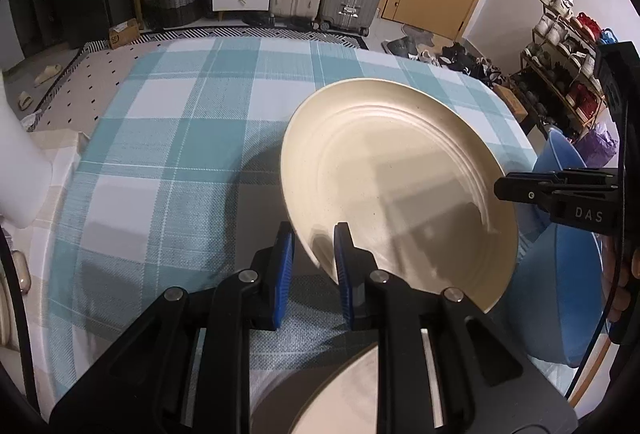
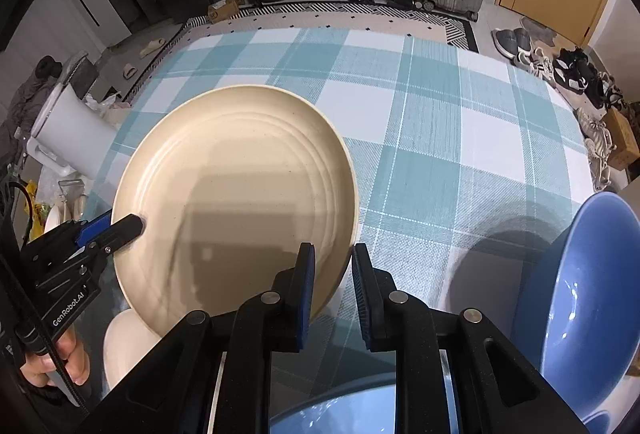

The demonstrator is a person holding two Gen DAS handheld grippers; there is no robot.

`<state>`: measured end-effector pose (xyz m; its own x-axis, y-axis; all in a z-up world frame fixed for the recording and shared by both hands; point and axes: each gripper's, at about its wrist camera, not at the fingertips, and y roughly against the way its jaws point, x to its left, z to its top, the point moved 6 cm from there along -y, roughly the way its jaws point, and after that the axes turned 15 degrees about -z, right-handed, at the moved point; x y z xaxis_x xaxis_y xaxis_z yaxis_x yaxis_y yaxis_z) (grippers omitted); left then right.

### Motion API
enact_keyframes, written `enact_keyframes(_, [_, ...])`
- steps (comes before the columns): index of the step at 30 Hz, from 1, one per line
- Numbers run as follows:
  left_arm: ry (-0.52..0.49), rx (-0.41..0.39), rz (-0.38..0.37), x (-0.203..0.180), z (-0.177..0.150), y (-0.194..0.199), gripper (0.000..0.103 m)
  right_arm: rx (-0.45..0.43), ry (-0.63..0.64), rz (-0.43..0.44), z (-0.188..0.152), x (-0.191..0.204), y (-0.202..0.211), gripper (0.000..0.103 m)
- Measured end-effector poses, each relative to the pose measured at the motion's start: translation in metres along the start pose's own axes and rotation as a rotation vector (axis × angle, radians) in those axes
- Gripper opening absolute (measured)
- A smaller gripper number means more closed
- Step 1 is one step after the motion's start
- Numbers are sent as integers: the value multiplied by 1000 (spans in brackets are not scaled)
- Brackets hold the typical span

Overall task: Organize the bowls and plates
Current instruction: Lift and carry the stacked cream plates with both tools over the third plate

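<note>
Cream plate (image 1: 396,174), clamped at opposite rims by left claw (image 1: 314,254) and right claw (image 2: 332,274), could slip if either loosens.

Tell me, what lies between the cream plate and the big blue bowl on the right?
Only bare checked tablecloth with the bowl's shadow separates the cream plate from the blue bowl, as the right wrist view shows.
</note>
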<state>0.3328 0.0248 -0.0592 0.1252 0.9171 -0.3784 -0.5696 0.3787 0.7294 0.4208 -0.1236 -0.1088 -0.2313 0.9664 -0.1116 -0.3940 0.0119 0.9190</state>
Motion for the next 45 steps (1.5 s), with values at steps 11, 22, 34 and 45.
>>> enact_keyframes(11, [-12,-45,9,-19,-8,43,17,-55,-7,-4,-12,4,42,20])
enact_keyframes(22, [-27,-80,9,-36,-26,86,17,-92,-7,-1,-35,13,75,20])
enact_keyframes(34, [-46,-120,15,-53,-53,134,17,-131,0,12,-62,24,106,20])
enact_keyframes(45, [-51,-134,15,-60,-79,156,17,-157,4,14,-88,33,120,20])
